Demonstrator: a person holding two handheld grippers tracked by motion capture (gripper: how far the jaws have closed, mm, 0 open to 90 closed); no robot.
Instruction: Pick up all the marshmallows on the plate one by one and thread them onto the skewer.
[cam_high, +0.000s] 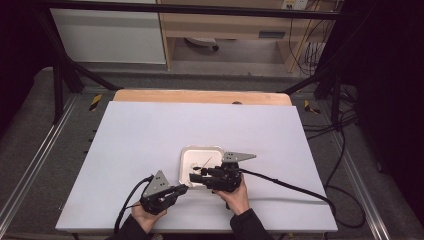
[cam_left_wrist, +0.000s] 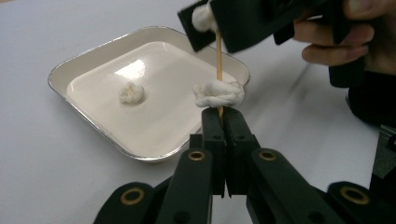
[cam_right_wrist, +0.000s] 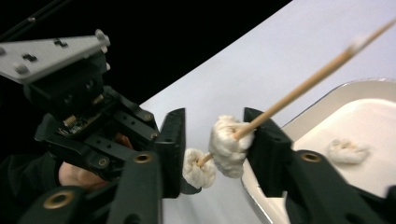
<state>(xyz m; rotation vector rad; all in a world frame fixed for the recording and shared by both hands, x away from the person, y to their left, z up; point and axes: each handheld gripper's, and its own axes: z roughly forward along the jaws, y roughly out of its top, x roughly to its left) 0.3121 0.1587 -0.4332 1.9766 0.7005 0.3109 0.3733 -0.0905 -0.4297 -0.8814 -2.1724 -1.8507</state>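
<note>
My left gripper (cam_left_wrist: 222, 116) is shut on the lower end of a thin wooden skewer (cam_left_wrist: 218, 51). A white fluffy ball (cam_left_wrist: 218, 93) sits threaded on the skewer just above the shut jaws. A second white ball (cam_right_wrist: 228, 144) is threaded farther up, between the jaws of my right gripper (cam_right_wrist: 217, 149). Those jaws stand open around it, with a gap on the left side. A third ball (cam_left_wrist: 130, 92) lies loose in the white square tray (cam_high: 187, 152). In the high view both grippers (cam_high: 182, 189) (cam_high: 200, 175) meet at the tray's near edge.
The tray sits on a pale sheet (cam_high: 150, 130) that covers a wooden table (cam_high: 200, 96). Cables (cam_high: 290, 185) trail from the grippers across the sheet to the right. Black frame legs (cam_high: 57, 90) stand at the far corners.
</note>
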